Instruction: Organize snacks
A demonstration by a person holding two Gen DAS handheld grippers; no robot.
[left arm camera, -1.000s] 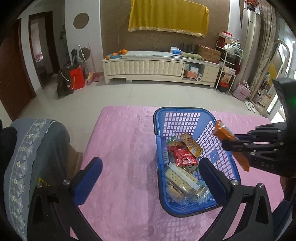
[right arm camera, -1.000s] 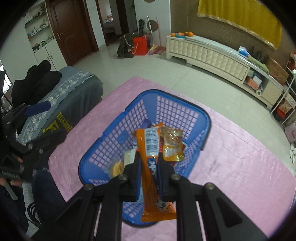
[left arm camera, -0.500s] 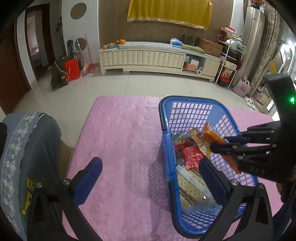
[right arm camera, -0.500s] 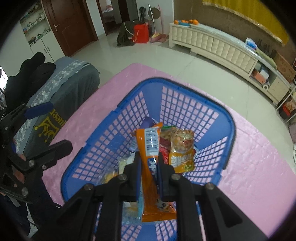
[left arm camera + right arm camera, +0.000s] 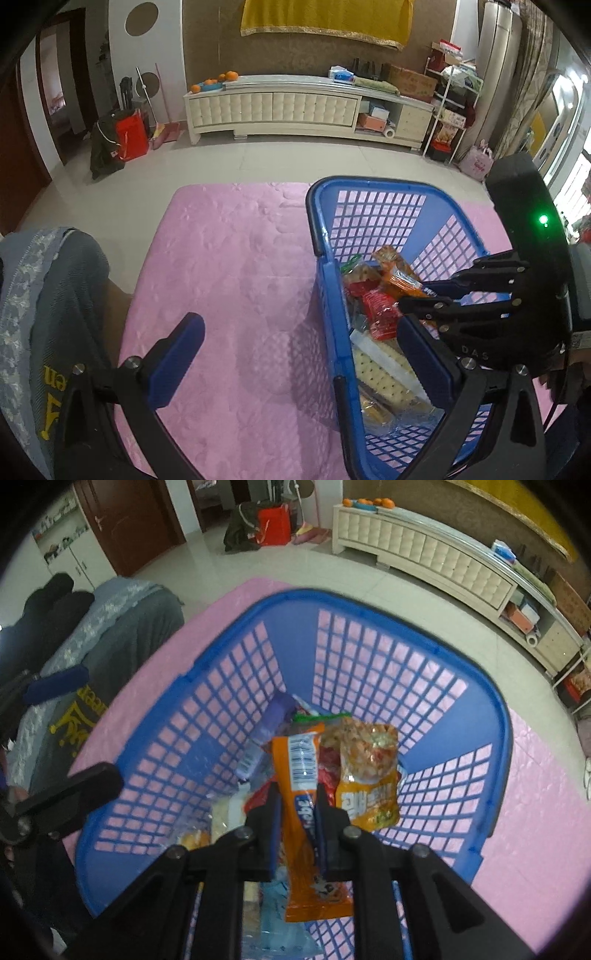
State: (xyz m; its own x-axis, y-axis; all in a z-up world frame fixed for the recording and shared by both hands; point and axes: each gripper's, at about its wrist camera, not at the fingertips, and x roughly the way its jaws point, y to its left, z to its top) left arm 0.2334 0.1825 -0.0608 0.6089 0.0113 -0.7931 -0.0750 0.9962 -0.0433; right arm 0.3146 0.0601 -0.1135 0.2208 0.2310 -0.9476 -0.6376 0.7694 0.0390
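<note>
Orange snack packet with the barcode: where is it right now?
In the right wrist view the orange snack packet is clamped in the right tool, inside the blue basket, left of the yellow-orange pouch.

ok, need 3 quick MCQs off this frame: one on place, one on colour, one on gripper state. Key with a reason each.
1. Where is the orange snack packet?
A. flat on the pink mat
B. over the inside of the blue basket
C. on the white cabinet

2. What colour is the basket?
A. blue
B. green
C. grey

3. What state is the left gripper in?
A. shut on a cracker pack
B. shut on the basket rim
C. open, holding nothing

Key: 1 B, the right wrist view shows the packet above the snacks lying in the basket. 2 A, its lattice walls and rim are blue in both views. 3 C, its fingers stand wide apart with only pink mat and basket between them, while the right gripper is clamped on the packet.
</note>
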